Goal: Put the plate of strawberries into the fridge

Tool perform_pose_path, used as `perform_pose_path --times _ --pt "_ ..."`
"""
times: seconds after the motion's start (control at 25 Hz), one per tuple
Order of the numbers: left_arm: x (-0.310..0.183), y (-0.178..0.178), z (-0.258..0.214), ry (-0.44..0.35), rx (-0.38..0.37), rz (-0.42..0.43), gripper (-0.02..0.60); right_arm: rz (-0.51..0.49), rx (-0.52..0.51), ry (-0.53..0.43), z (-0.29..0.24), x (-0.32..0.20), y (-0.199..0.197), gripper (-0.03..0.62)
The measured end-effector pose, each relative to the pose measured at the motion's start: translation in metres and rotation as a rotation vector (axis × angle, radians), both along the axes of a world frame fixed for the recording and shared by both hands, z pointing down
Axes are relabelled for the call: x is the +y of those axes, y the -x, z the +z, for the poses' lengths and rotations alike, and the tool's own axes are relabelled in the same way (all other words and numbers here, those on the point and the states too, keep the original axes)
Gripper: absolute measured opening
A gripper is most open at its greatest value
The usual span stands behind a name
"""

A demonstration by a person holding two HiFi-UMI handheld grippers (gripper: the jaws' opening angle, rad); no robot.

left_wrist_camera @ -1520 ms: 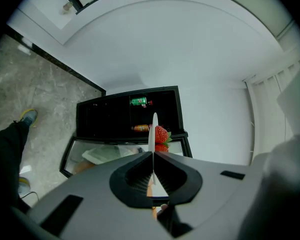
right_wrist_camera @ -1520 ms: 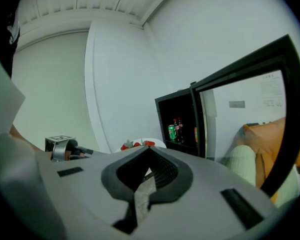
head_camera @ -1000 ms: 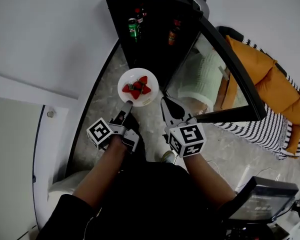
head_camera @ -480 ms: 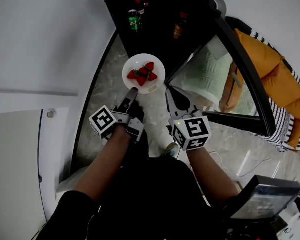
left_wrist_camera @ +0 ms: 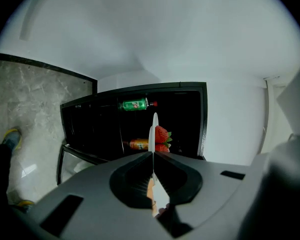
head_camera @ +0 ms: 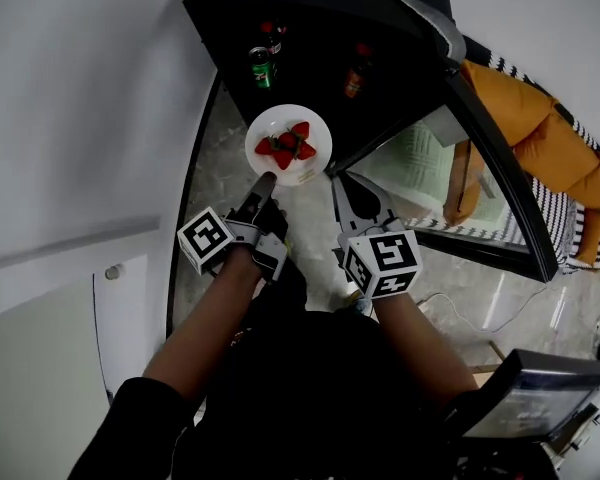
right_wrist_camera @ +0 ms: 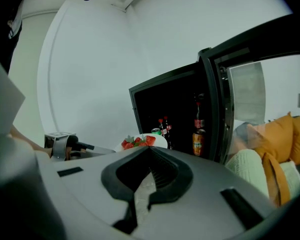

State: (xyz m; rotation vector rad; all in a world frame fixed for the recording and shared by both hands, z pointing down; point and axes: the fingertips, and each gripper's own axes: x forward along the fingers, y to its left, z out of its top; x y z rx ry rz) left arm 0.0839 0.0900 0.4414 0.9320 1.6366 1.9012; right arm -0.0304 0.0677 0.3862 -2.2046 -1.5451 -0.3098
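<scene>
From the head view, the round white plate [head_camera: 302, 165] heaped with red strawberries [head_camera: 288, 146] hangs in the air just in front of the open black mini fridge [head_camera: 315, 28], not yet inside it. The left gripper [head_camera: 265, 182] meets the plate's near rim. The right gripper [head_camera: 351, 188] sits beside it, near the plate but apart from it. The fridge's glass door [head_camera: 450, 183] swings out to the right.

In the left gripper view, the jaws are clamped on the plate's rim, which shows edge-on as a thin white line. Behind it, a green can [left_wrist_camera: 134, 104] and an orange-labelled bottle [left_wrist_camera: 138, 144] stand on the dark shelves.

In the right gripper view, the jaws are drawn together with nothing between them.

The plate looks stiff and smooth-glazed, though whether it is ceramic or plastic cannot be told from here. Pinched at one edge only, it will likely lever downward and could slip. The loose berries would roll if it tilts, so a level carry seems wise, perhaps with a second hold on the far rim.
</scene>
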Motion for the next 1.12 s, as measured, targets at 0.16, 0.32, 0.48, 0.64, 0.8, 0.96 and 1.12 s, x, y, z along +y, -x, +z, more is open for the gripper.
perform_pose_path --times 0.16,0.32,0.48,0.64,0.8,0.96,1.12 --pt "0.04 -0.012 0.002 0.0 -0.007 0.049 0.011 0.054 -0.01 0.006 0.0 0.031 -0.012 0.005" --pt "0.052 -0.005 0.01 0.0 -0.005 0.074 0.011 0.08 -0.017 0.014 0.004 0.04 -0.004 0.005" --pt "0.003 -0.006 0.014 -0.084 0.066 0.005 0.011 0.005 0.023 -0.058 0.005 0.006 0.004 0.005" --pt "-0.042 0.002 -0.014 -0.116 0.081 -0.048 0.011 -0.023 0.058 -0.102 -0.013 -0.036 0.012 0.005" --pt "-0.044 0.005 -0.05 -0.043 0.089 0.054 0.011 0.088 0.074 -0.054 -0.048 -0.059 0.004 0.005" --pt "-0.042 0.011 -0.038 -0.051 0.079 0.024 0.011 0.076 0.073 -0.049 -0.036 -0.055 0.002 0.005" --pt "-0.035 0.012 -0.018 -0.048 0.073 -0.005 0.011 0.063 0.073 -0.047 -0.014 -0.044 -0.003 0.005"
